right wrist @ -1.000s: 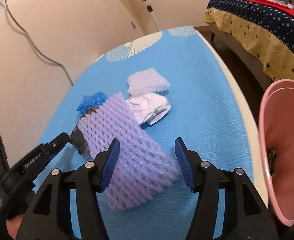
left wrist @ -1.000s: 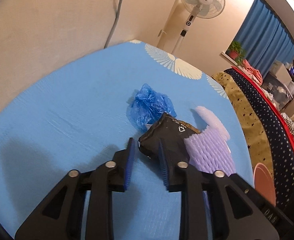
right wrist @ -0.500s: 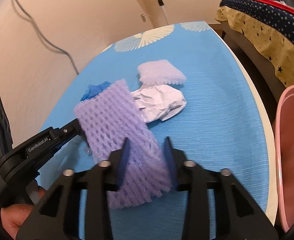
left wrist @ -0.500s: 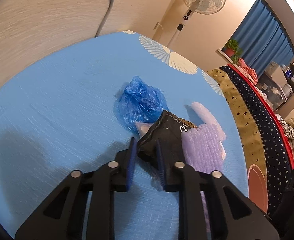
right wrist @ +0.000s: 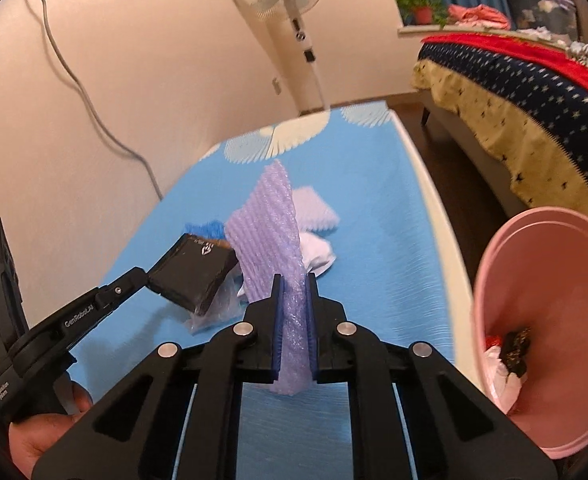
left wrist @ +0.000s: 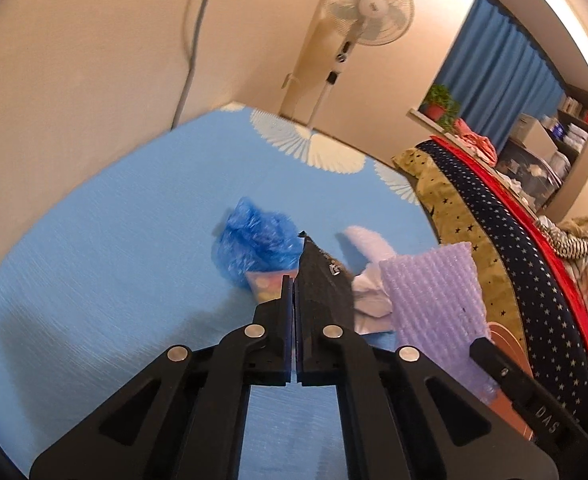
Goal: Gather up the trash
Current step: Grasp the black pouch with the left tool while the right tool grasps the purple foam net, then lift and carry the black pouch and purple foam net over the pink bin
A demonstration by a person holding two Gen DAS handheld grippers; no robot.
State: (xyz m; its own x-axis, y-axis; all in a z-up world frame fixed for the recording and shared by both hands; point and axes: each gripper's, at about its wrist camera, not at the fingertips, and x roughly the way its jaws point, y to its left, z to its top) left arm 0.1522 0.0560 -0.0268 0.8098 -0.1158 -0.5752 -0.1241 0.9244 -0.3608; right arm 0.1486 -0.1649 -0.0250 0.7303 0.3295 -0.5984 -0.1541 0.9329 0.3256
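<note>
Foam net point(right wrist: 272, 240) stands lengthwise upright, squeezed by closing right hand-held gripper point(right wrist: 292, 280); left point(left wrist: 292, 280) clamps black wrapper point(left wrist: 323, 280).

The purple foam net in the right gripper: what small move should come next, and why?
Probably carry the foam net right, over the pink bin. The right gripper is closing on it, it looks lifted off the table, and the bin stands open beside the table.
</note>
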